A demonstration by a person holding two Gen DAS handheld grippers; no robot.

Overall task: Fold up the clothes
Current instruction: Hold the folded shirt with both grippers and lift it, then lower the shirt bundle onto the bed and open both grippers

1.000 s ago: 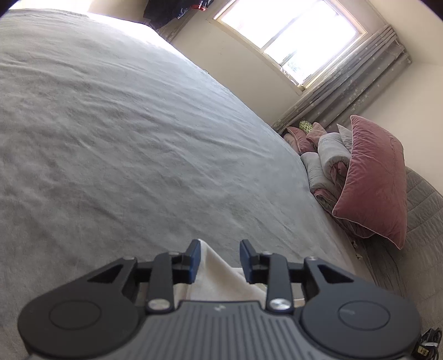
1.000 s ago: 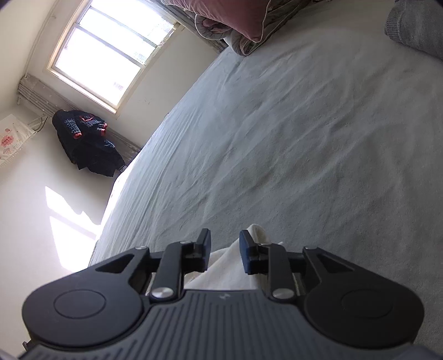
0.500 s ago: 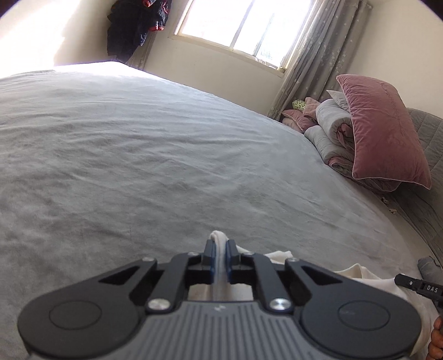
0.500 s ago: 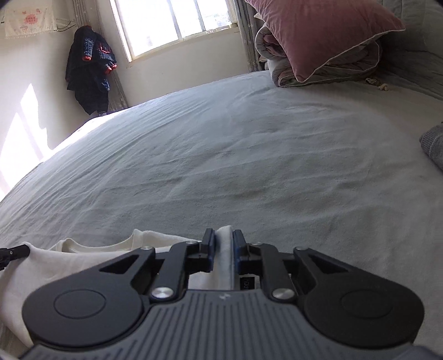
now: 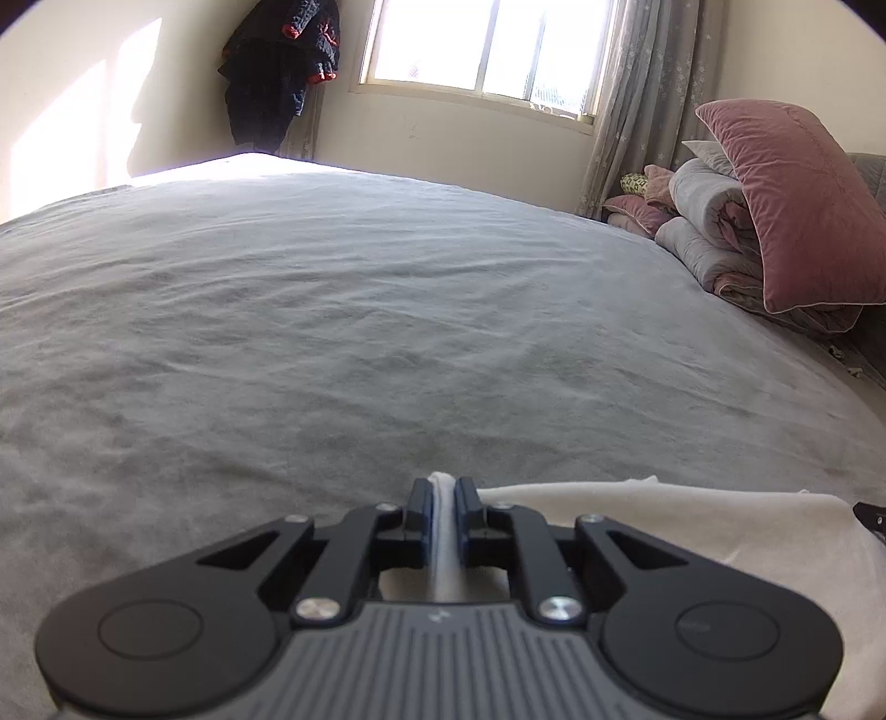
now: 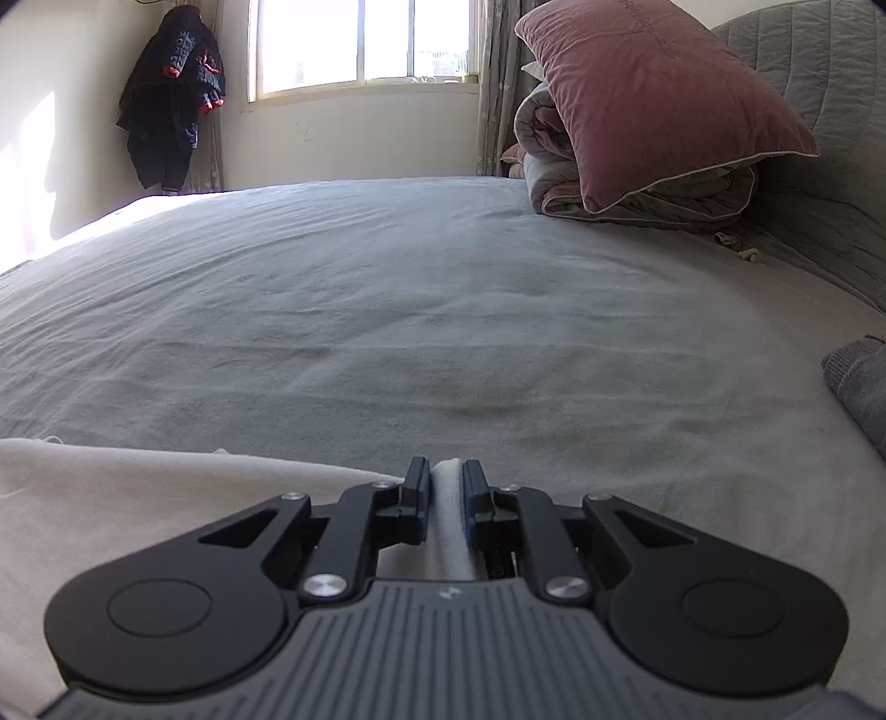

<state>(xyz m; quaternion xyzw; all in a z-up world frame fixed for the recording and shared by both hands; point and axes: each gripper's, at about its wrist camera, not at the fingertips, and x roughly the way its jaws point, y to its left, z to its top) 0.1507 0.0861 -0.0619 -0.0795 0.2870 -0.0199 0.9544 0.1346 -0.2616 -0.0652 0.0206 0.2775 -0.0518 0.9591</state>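
Both wide a second ago around a raised edge of the cream-white soft cotton garment (image 5: 664, 531); now clamped on it. In the left gripper (image 5: 443, 493), a thin upright fold of cloth pressed between the pads, with the jaws easing open a touch yet not letting go; in the right gripper (image 6: 446, 479), a thicker fold pinched tight. Also rolled level from a steep tilt and sunk closer to the wide grey wrinkled bedsheet (image 5: 360, 332). Probably both corners secured, ready to lift and carry across for a fold. Rest of the garment spread flat on the near sheet between the two grippers. Ahead, open sheet, nothing in the way. Well off at the head end, a dusty-pink velvet pillow (image 5: 803, 221) on a rolled grey quilt (image 5: 703, 232); at the right edge, a folded grey knit piece (image 6: 858, 387), near enough to mind. Dark jacket (image 5: 282, 72) hanging by the bright window (image 5: 482, 44).
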